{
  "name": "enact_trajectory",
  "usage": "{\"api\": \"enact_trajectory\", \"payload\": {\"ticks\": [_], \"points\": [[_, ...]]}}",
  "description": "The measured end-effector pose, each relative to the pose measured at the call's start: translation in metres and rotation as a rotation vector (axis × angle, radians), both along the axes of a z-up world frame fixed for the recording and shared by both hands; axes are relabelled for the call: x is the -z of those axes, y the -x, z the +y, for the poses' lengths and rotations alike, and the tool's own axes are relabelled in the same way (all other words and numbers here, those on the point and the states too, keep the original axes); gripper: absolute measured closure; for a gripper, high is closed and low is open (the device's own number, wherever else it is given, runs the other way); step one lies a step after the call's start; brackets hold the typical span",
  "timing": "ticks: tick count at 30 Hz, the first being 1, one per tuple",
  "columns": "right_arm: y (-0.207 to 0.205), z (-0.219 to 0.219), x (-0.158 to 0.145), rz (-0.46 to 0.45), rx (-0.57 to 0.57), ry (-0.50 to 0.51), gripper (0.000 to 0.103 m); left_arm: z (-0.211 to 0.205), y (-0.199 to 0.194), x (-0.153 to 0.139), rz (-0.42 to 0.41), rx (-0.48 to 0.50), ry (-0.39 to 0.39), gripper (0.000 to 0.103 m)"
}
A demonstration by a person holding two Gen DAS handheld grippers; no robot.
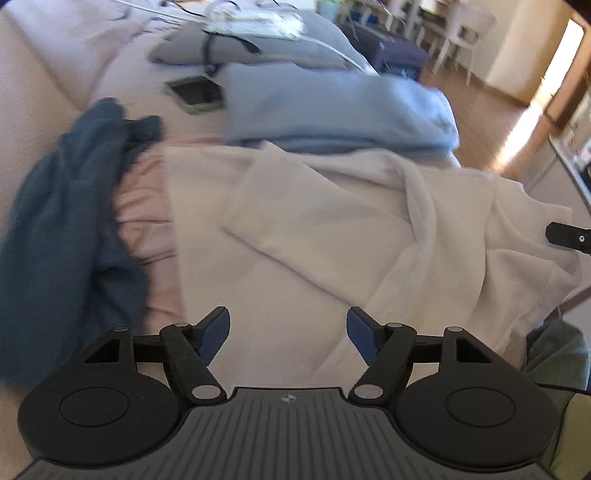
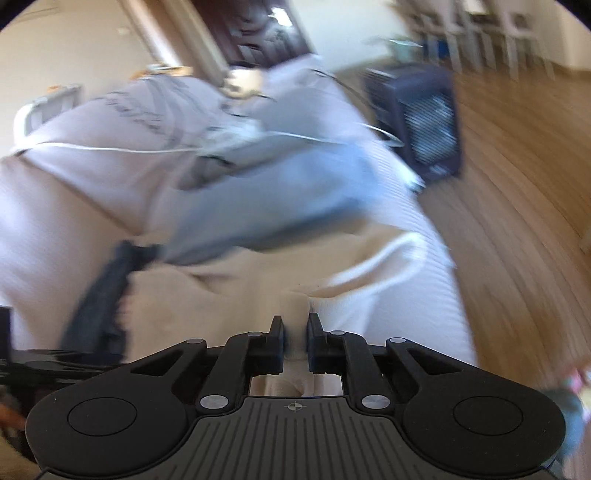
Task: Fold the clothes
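A cream white garment (image 1: pixel 332 229) lies spread and creased on the pale sofa seat (image 1: pixel 144 214) in the left wrist view. My left gripper (image 1: pixel 288 332) is open and empty just above its near part. My right gripper (image 2: pixel 295 332) is shut on a fold of the cream garment (image 2: pixel 295 306) and shows at the right edge of the left wrist view (image 1: pixel 565 236). A light blue garment (image 1: pixel 332 107) lies behind the cream one. A dark teal garment (image 1: pixel 66 206) lies bunched at the left. The right wrist view is blurred.
A phone (image 1: pixel 195 92) and a grey cushion (image 1: pixel 258 44) with cables lie further back on the sofa. A dark blue appliance (image 2: pixel 421 122) stands on the wooden floor (image 2: pixel 517 184) to the right. Chairs (image 1: pixel 454 33) stand at the far back.
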State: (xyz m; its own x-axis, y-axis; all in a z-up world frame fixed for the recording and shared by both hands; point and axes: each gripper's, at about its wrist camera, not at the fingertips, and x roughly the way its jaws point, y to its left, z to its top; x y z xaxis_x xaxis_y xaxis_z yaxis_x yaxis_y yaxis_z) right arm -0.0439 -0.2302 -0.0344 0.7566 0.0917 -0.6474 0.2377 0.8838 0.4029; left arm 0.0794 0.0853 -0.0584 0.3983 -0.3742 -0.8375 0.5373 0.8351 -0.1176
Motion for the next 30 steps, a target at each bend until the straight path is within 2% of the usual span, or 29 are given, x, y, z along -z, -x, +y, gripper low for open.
{"api": "enact_trajectory", "payload": {"ticks": [3, 7, 9, 13, 16, 18, 24, 26, 30], "points": [[-0.018, 0.035, -0.017, -0.048, -0.098, -0.018, 0.090, 0.029, 0.004, -0.016, -0.041, -0.071, 0.031, 0.035], [-0.043, 0.098, -0.021, -0.076, -0.288, -0.048, 0.090, 0.068, 0.011, -0.041, -0.116, -0.173, 0.063, 0.032], [-0.052, 0.128, -0.012, -0.041, -0.389, -0.062, 0.090, 0.085, 0.015, -0.052, -0.161, -0.214, 0.059, 0.029], [-0.066, 0.175, 0.032, 0.103, -0.549, -0.064, 0.090, 0.103, 0.016, -0.057, -0.193, -0.264, 0.044, 0.026], [-0.069, 0.186, 0.065, 0.199, -0.582, -0.066, 0.086, 0.104, 0.013, -0.052, -0.172, -0.269, 0.049, 0.026], [-0.069, 0.184, 0.077, 0.230, -0.568, -0.061, 0.086, 0.100, 0.013, -0.049, -0.159, -0.255, 0.052, 0.026], [-0.058, 0.173, 0.059, 0.181, -0.569, -0.065, 0.081, 0.083, 0.011, -0.041, -0.139, -0.207, 0.055, 0.026], [-0.050, 0.172, 0.052, 0.168, -0.564, -0.053, 0.072, 0.078, 0.012, -0.041, -0.140, -0.194, 0.056, 0.026], [-0.039, 0.162, 0.034, 0.126, -0.526, -0.054, 0.071, 0.076, 0.014, -0.041, -0.143, -0.187, 0.057, 0.026]]}}
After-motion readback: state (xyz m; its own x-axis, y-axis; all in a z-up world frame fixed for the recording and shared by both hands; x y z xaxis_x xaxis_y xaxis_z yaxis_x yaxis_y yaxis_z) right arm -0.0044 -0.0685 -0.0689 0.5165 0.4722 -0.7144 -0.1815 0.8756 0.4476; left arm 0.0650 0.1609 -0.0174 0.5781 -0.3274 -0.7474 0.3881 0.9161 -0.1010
